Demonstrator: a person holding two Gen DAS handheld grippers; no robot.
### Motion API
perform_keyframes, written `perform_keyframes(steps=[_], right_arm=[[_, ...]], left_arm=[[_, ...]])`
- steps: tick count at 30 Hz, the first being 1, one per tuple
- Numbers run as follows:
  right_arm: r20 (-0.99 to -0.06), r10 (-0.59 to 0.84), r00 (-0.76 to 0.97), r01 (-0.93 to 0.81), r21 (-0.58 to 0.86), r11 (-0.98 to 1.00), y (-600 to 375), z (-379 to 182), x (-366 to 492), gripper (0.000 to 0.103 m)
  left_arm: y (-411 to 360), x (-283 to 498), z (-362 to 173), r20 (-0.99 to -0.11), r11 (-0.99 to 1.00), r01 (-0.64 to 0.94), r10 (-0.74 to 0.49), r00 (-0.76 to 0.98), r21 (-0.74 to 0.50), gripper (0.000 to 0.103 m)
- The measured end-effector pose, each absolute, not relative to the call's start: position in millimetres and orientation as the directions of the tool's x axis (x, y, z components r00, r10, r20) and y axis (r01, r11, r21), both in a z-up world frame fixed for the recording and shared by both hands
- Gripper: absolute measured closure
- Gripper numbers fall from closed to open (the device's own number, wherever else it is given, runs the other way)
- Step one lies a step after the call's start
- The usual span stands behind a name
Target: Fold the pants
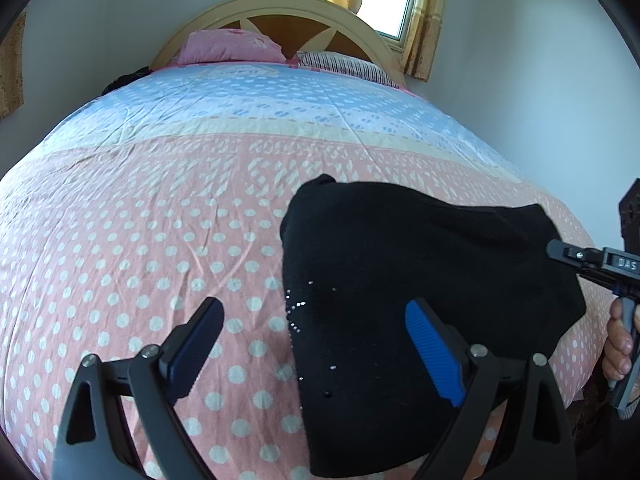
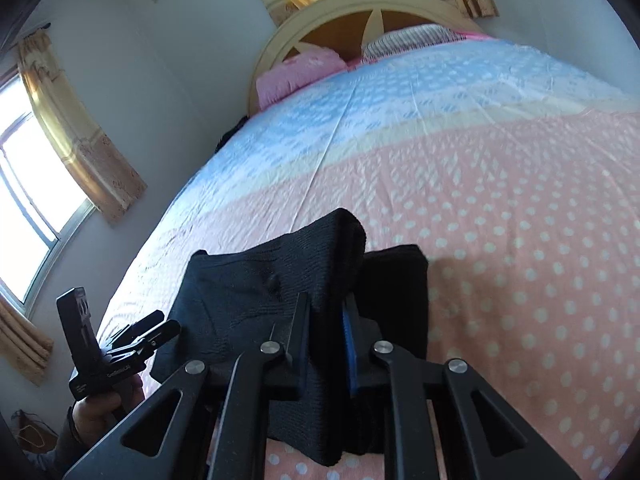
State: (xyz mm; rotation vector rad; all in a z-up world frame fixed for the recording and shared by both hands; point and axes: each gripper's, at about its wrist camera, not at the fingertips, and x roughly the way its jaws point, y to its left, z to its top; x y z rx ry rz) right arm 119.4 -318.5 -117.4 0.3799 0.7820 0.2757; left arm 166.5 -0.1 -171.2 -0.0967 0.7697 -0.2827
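Black knit pants [image 1: 420, 280] are lying on the bed [image 1: 140, 240], on the pink polka-dot part of the bedspread, near the foot end and toward the person's right. They are already gathered into a compact, layered bundle rather than spread at full length; no separate legs are showing in either view. Judging from that, most of the folding is done.

Right gripper [image 2: 326, 332] is working at the bundle's near edge. Its fingers [image 2: 300, 332] are pressed together on a raised flap of the black fabric, which is standing up between the pads while the rest of the bundle is resting on the bedspread beside and behind it. In the left wrist view the same tool is reaching in from the right edge of the frame and touching the pants' far-right side.

Left gripper [image 1: 316, 344] is hovering above the bed with its fingers wide apart, holding nothing. One finger is over bare bedspread, the other over the black fabric; contact cannot be told.

Remaining, as a judgement: the pinched flap is looking like the last layer to be laid over or set flat, then smoothed. The bundle's outline is still lumpy and rounded on one side, so some tidying is probably left.

Pink pillow [image 1: 230, 46] and striped pillow [image 1: 344, 64] are sitting at the headboard, well apart from the work.
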Motion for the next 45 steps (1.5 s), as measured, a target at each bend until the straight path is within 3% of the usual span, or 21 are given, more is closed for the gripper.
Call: perform_keyframes(steps=[5, 7, 10, 12, 16, 19, 23, 27, 37, 45], right_arm=[[-0.68, 0.335, 0.652, -0.008, 0.436, 0.9, -339.3, -144.5, 125.0, 0.087], [-0.667, 0.36, 0.652, 0.004, 0.479, 0.878, -347.6, -158.0, 127.8, 0.083], [-0.647, 0.342, 0.681, 0.018, 0.482, 0.876, -353.4, -149.5, 124.1, 0.067], [-0.626, 0.285, 0.726, 0.025, 0.439, 0.898, -353.3, -136.6, 118.3, 0.065], [-0.529, 0.315, 0.788, -0.073, 0.427, 0.901, -340.8, -108.6, 108.6, 0.065], [-0.533, 0.397, 0.747, -0.178, 0.416, 0.892, -320.3, -106.9, 116.9, 0.054], [-0.673, 0.355, 0.649, -0.083, 0.401, 0.912, -317.5, -146.5, 147.2, 0.053], [-0.648, 0.372, 0.665, -0.11, 0.408, 0.906, -321.3, -142.6, 141.0, 0.053], [-0.609, 0.321, 0.725, -0.149, 0.317, 0.937, -320.6, -115.7, 86.6, 0.053], [-0.64, 0.3, 0.707, -0.187, 0.24, 0.953, -305.0, -127.5, 69.1, 0.053]], left_arm=[[-4.1, 165.1, -168.1, -0.664, 0.956, 0.235, -0.291, 0.689, -0.176, 0.008], [-7.9, 166.1, -173.2, -0.675, 0.959, 0.235, -0.28, 0.683, -0.159, 0.003], [-11.2, 168.9, -180.4, -0.689, 0.961, 0.234, -0.269, 0.673, -0.146, 0.003], [-11.3, 169.9, -175.1, -0.679, 0.962, 0.238, -0.266, 0.684, -0.138, 0.003], [-11.5, 183.8, -151.1, -0.625, 0.972, 0.226, -0.213, 0.751, -0.06, 0.003], [-10.8, 207.0, -144.6, -0.61, 0.983, 0.185, -0.158, 0.776, -0.02, 0.002], [-15.4, 240.1, -161.5, -0.68, 0.987, 0.154, -0.088, 0.728, 0.036, 0.001], [-19.6, 252.3, -185.5, -0.732, 0.984, 0.164, -0.062, 0.678, 0.068, 0.001], [-0.2, 190.8, -152.8, -0.674, 0.985, 0.162, -0.154, 0.723, -0.052, 0.001], [-20.8, 160.6, -155.4, -0.677, 0.972, 0.232, -0.194, 0.71, -0.035, 0.0]])
